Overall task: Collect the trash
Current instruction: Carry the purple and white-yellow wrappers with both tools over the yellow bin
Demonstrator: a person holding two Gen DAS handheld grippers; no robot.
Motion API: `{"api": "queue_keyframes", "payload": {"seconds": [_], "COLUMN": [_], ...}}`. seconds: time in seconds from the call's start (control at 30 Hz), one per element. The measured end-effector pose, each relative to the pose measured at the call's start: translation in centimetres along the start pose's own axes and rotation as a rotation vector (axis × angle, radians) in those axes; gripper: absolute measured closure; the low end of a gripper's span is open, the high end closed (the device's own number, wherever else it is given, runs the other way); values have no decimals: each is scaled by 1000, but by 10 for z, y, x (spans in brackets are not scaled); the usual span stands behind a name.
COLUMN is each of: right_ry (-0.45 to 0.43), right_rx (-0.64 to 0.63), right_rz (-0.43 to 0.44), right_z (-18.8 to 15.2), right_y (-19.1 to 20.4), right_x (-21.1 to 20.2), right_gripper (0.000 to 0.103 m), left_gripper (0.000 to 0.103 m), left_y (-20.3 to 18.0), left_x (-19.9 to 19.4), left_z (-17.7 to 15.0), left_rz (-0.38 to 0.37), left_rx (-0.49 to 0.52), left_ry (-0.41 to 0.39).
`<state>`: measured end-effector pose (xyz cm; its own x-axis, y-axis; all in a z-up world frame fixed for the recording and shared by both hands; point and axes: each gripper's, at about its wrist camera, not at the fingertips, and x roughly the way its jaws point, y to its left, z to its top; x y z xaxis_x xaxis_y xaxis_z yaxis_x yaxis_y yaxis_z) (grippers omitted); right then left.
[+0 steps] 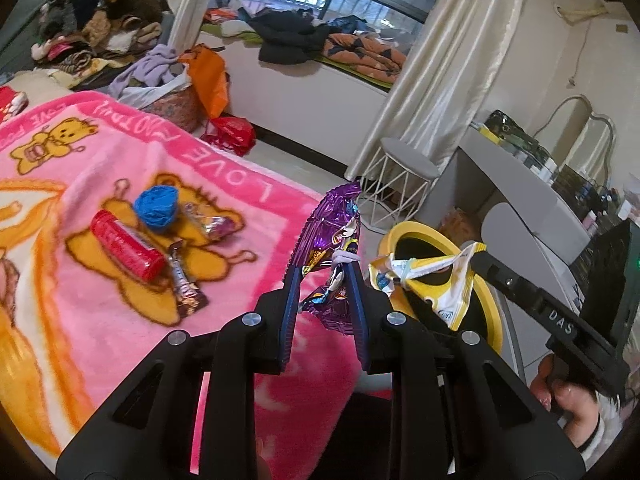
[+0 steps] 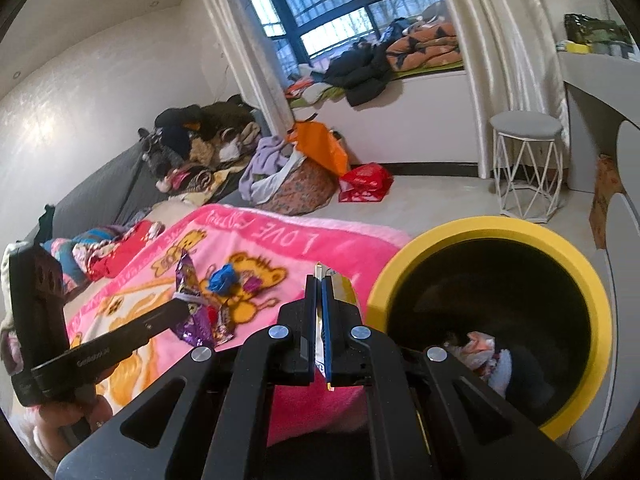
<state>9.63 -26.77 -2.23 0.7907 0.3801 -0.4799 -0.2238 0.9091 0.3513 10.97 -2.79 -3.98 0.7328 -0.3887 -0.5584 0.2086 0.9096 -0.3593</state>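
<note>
**Desk:** What do both hands have?

**Operator:** My left gripper (image 1: 324, 276) pinches a purple wrapper (image 1: 334, 240) above the pink blanket (image 1: 120, 300); my right gripper (image 2: 319, 308), clamped tight, holds a yellow packet (image 1: 424, 280) beside the yellow-rimmed bin (image 2: 500, 232).

**Desk:** Risk?

**Operator:** Release early and the light foil likely flutters onto the floor, missing the rim.

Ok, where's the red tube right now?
In the left wrist view, the red tube lies on the pink blanket at left, just below the blue wad and beside a brown candy wrapper.
</note>
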Motion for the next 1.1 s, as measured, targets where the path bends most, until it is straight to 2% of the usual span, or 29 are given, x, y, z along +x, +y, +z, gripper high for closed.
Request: {"api": "queue_keyframes", "payload": {"seconds": [0.63,1.1], "right_ry": [-71,-95], "right_rx": [122,170], "right_rz": [-93,-163], "right_z": [9,7], "right_y": [-62,-89], "right_x": [-25,-32], "right_gripper": [100,100], "left_gripper": [85,85], "left_y": [-52,-93], "left_x": [22,42], "left_z": [0,-11], "left_rz": [-70,-127], "left_rx": [117,211], "left_ry": [31,72]}}
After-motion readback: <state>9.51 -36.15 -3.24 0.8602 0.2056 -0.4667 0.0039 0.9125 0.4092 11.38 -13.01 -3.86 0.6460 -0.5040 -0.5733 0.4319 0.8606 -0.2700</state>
